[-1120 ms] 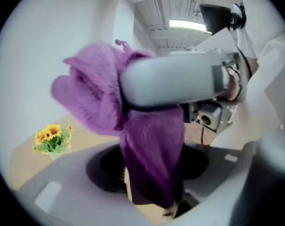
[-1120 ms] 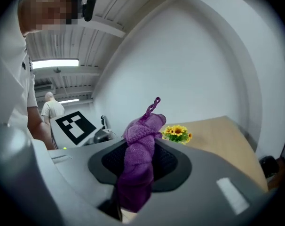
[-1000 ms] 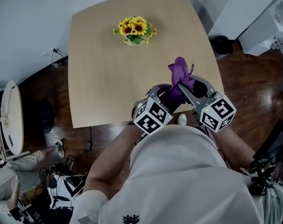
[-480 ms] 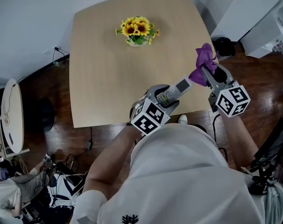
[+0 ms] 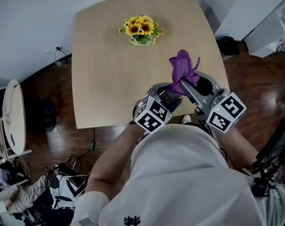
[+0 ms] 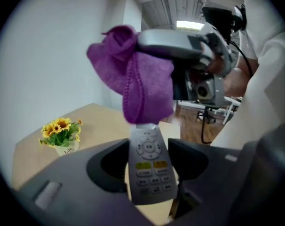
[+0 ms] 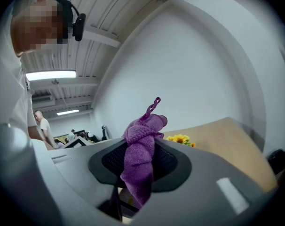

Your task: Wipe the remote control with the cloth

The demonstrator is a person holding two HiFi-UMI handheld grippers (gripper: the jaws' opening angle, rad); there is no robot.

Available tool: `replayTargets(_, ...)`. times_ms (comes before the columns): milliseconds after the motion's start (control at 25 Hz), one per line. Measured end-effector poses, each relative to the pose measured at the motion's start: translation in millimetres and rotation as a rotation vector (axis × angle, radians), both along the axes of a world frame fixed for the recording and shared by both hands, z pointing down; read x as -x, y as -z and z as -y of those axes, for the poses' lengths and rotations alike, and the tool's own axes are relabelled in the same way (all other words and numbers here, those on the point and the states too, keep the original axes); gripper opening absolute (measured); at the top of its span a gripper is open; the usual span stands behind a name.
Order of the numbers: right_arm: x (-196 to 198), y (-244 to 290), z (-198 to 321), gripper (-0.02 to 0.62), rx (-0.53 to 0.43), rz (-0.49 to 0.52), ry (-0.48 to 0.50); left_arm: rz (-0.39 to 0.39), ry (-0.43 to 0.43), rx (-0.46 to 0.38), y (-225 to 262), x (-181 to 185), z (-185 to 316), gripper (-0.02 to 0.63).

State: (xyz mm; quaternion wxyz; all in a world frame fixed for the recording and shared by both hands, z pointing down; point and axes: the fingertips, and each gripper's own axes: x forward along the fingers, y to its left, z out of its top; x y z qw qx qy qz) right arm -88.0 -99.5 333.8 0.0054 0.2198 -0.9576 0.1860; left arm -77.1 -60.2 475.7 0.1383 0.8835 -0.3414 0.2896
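left gripper (image 5: 167,97) clamping remote control (image 6: 149,166), right gripper (image 7: 138,166) pinching purple cloth (image 5: 182,68), sunflowers (image 6: 58,128) in white pot (image 6: 67,148)

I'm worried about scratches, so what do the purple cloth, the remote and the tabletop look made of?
Purple cloth: soft knitted or microfibre-like fabric, going by its fuzzy looped surface and limp folds.
Remote: probably light grey plastic, smooth and matte, with raised buttons.
Tabletop: pale wood colour, smooth and matte; solid wood or laminate, I cannot tell.
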Motion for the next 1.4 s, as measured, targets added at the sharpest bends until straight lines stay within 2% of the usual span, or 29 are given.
replayTargets(120,26,-9,-18,0.124,0.098,0.054,0.065,0.005,0.002,-0.013,4,0,2,0.276)
replayTargets(240,36,-27,-22,0.124,0.158,0.062,0.054,0.011,0.007,-0.023,3,8,-1,0.276)
replayTargets(440,19,-44,6,0.124,0.102,0.002,-0.05,0.022,0.023,-0.019,5,25,-9,0.276)
replayTargets(760,-27,-51,51,0.124,0.074,-0.019,-0.199,0.025,0.042,-0.006,2,39,-15,0.276)
replayTargets(1000,-58,-56,68,0.124,0.044,-0.063,-0.269,0.005,0.075,0.001,-2,44,-13,0.276)
replayTargets(1160,-70,-66,68,0.124,0.052,-0.089,-0.273,-0.039,0.202,0.055,-12,60,-4,0.276)
replayTargets(1280,-77,-73,63,0.124,0.084,-0.104,-0.259,-0.11,0.359,0.15,-27,76,4,0.276)
replayTargets(1400,-80,-81,56,0.124,0.112,-0.122,-0.237,-0.112,0.524,0.201,-52,104,10,0.276)
